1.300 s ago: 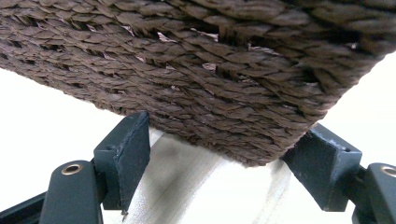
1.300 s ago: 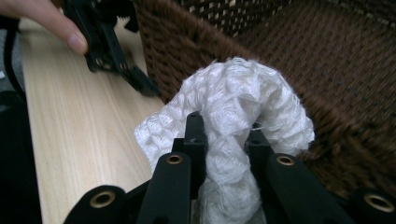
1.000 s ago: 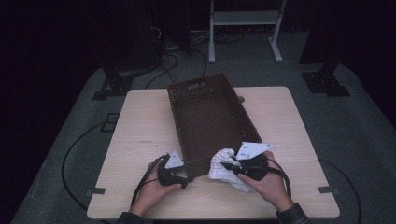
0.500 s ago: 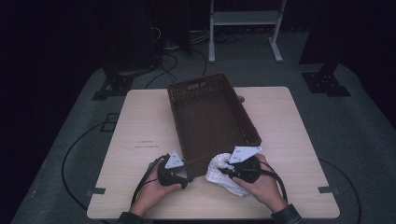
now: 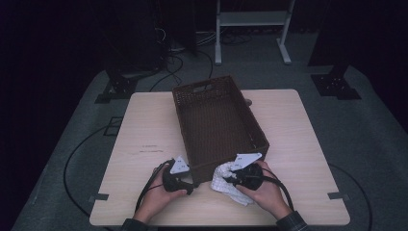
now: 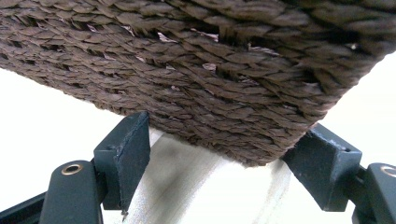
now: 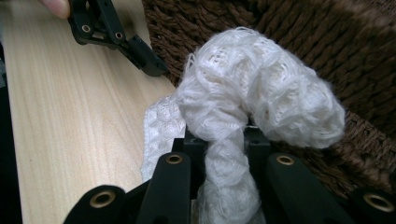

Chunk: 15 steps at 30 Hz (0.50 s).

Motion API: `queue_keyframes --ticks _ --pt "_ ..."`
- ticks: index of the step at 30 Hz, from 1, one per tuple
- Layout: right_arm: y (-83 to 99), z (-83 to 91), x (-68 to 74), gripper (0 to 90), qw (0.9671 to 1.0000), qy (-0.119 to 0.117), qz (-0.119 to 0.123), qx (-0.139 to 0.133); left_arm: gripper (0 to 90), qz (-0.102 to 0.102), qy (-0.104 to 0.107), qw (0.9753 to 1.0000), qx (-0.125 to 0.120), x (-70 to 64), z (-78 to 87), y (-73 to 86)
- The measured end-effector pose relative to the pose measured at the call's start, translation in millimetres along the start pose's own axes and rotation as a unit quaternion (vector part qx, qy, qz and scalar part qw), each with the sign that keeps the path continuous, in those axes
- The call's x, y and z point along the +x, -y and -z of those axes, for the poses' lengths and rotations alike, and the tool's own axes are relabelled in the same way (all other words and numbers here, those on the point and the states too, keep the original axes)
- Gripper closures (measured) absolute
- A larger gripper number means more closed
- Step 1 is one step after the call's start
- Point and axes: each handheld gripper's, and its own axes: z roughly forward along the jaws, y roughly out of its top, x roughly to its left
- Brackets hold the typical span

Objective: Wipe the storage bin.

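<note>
A brown wicker basket (image 5: pixel 216 120) stands in the middle of the table, and its inside looks bare. My left gripper (image 5: pixel 185 179) is at the basket's near left corner. In the left gripper view it (image 6: pixel 226 129) is open, one jaw on each side of the woven corner (image 6: pixel 210 70). My right gripper (image 5: pixel 231 177) is shut on a white knitted cloth (image 5: pixel 226 185) just in front of the basket's near wall. In the right gripper view the cloth (image 7: pixel 261 102) bunches up above the jaws, against the wicker (image 7: pixel 327 42).
The light wooden table (image 5: pixel 144 125) has bare surface left and right of the basket. The left gripper (image 7: pixel 116 37) lies close to the cloth in the right gripper view. Cables trail from both grippers. Dark floor, stands and a white frame (image 5: pixel 250 19) lie beyond the table.
My right gripper has moved a little left and nearer, carrying the white cloth up to the basket's near wall. The left gripper has stayed at the corner.
</note>
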Motion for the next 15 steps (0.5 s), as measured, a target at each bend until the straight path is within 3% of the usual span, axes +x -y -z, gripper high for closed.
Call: queue_keyframes --ticks 15 --pt "1.4 -26.2 10.2 76.6 0.9992 -0.014 0.010 0.036 24.4 0.000 0.000 1.0000 0.000 -0.1 0.0 0.0"
